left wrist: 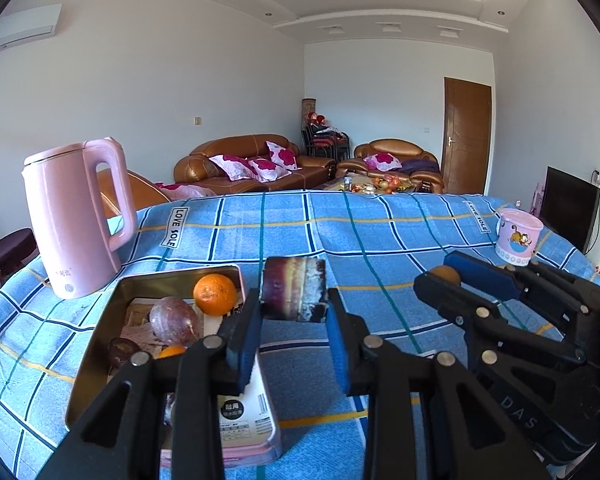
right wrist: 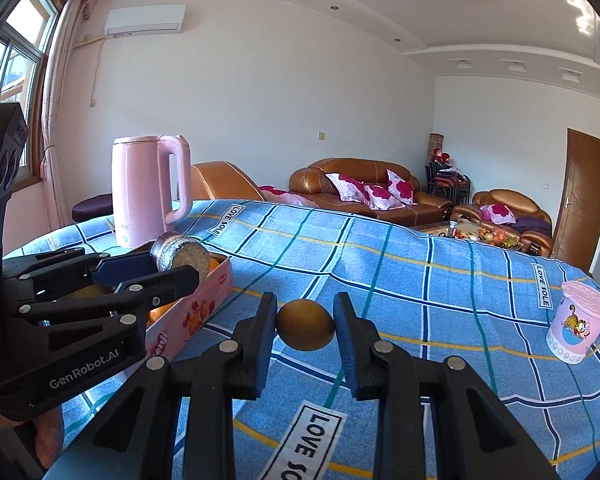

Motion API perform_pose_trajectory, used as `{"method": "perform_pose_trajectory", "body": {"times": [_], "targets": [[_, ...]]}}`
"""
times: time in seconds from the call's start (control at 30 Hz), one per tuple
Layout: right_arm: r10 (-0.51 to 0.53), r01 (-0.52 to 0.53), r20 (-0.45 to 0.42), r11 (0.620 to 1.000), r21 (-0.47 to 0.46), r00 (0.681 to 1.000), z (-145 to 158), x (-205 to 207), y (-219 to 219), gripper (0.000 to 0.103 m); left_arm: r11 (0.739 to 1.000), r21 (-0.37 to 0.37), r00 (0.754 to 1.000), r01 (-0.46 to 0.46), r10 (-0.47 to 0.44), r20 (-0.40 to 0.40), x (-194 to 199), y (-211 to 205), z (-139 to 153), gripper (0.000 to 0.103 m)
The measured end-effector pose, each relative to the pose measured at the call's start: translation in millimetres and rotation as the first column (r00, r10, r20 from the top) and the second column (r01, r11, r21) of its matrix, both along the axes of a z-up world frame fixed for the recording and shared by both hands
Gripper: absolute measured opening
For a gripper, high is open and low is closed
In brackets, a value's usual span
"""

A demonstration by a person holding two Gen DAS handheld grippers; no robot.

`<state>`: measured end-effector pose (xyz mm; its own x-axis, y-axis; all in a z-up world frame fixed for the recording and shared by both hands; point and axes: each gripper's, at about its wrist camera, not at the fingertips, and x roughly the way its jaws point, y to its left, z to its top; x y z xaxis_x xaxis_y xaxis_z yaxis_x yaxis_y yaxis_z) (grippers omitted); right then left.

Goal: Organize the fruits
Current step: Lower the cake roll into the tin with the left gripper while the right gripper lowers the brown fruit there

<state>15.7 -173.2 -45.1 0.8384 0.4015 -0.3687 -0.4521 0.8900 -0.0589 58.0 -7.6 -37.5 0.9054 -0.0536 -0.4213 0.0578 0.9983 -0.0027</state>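
Note:
My left gripper (left wrist: 294,320) is shut on a short purple sugarcane piece (left wrist: 294,290) and holds it above the table, just right of the pink tin box (left wrist: 100,344). The box holds an orange (left wrist: 215,294), a purple round fruit (left wrist: 175,320), a dark sugarcane piece (left wrist: 122,351) and more orange fruit. My right gripper (right wrist: 305,320) is shut on a brown round fruit (right wrist: 305,330) above the blue checked cloth. The left gripper (right wrist: 172,270) with its sugarcane piece (right wrist: 180,257) also shows in the right wrist view, over the pink box (right wrist: 198,316). The right gripper (left wrist: 444,276) shows in the left wrist view.
A pink kettle (left wrist: 74,220) stands at the table's back left, behind the box. A pink cartoon cup (left wrist: 518,236) stands at the right edge. The blue checked cloth (left wrist: 340,232) covers the whole table. Sofas and a door lie beyond.

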Motion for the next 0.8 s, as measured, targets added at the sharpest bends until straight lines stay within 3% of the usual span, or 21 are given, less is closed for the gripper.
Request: {"method": "perform_pose_trajectory", "body": {"times": [0.8], "targets": [[0.126, -0.125, 0.018, 0.992, -0.020, 0.992, 12, -15, 62, 0.031, 0.990, 0.015, 0.990, -0.139, 0.138, 0.012, -19, 65, 1, 0.033]]}}
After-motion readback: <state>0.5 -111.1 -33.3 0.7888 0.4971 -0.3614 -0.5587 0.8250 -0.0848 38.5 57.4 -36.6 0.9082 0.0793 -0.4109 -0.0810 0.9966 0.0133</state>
